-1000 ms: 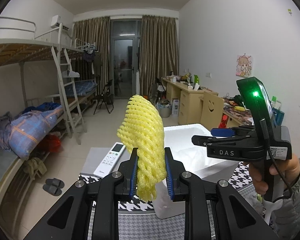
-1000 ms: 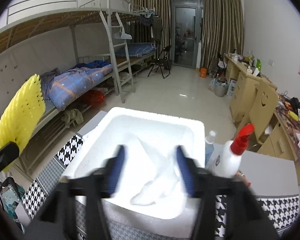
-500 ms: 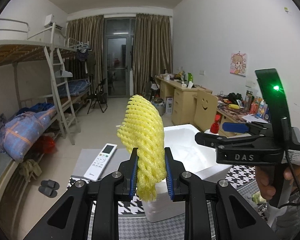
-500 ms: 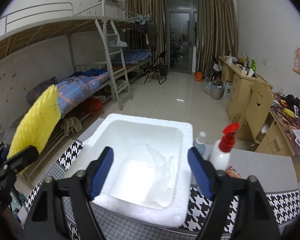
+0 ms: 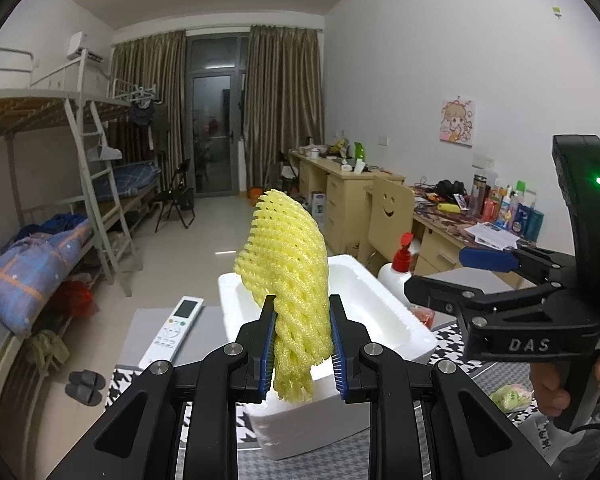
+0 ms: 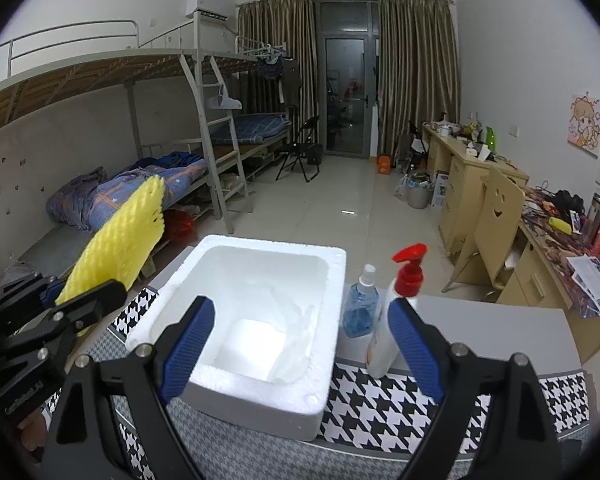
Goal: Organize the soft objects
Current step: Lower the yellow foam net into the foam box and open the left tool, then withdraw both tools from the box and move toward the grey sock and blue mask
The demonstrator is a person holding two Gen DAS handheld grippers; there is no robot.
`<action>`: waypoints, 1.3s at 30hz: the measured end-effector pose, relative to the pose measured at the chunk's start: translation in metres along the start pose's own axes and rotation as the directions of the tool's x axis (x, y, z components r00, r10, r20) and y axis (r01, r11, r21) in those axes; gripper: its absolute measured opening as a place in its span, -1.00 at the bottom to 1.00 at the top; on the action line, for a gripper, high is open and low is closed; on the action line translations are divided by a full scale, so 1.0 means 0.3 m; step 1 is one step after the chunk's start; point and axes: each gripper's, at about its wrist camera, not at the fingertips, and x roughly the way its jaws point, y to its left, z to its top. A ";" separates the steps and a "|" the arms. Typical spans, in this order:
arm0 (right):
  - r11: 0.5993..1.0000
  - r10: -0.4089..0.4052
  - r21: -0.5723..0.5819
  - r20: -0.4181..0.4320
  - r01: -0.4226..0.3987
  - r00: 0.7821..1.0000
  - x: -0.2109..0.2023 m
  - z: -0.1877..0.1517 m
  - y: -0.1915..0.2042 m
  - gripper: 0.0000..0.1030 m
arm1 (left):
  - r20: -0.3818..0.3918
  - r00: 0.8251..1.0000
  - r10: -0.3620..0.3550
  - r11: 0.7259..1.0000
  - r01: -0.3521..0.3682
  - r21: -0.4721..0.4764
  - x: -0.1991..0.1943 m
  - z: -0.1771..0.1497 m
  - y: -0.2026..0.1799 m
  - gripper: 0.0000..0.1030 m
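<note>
My left gripper (image 5: 300, 308) is shut on a yellow foam net sleeve (image 5: 286, 256), which stands upright above its blue pads. Right behind it sits an open white foam box (image 5: 416, 336) on the table. In the right wrist view the sleeve (image 6: 120, 240) and left gripper (image 6: 86, 292) hang left of the box (image 6: 260, 246). My right gripper (image 6: 300, 308) is above the box's near side, its jaws opening wide with nothing between them. A crumpled white soft sheet (image 6: 296, 332) lies inside the box. The right gripper (image 5: 436, 272) shows side-on in the left wrist view.
A red-topped white pump bottle (image 6: 396, 312) and a small blue bottle (image 6: 360, 308) stand just right of the box. A white remote (image 5: 176, 326) lies left of it. A pale green bundle (image 5: 510, 398) rests on the houndstooth cloth (image 6: 380, 396).
My right gripper's jaws have spread much wider and it has drawn back and up from the box. The left gripper, still gripping the sleeve, has shifted so the box sits behind it.
</note>
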 end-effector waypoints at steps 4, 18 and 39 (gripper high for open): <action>1.000 -0.008 0.017 0.008 0.007 1.000 -0.025 -0.017 -0.017 0.78 | -0.009 1.000 -0.013 1.000 0.013 0.006 0.027 0.008 -0.018 -0.51; 0.998 -0.057 0.025 0.022 0.056 0.998 -0.087 -0.065 -0.070 0.78 | -0.070 0.997 -0.027 1.000 0.027 0.000 0.151 0.014 -0.022 -0.51; 0.997 -0.067 0.047 0.056 0.064 0.996 -0.162 -0.098 -0.099 0.78 | -0.080 0.997 0.007 1.000 -0.009 -0.020 0.134 -0.001 -0.010 0.98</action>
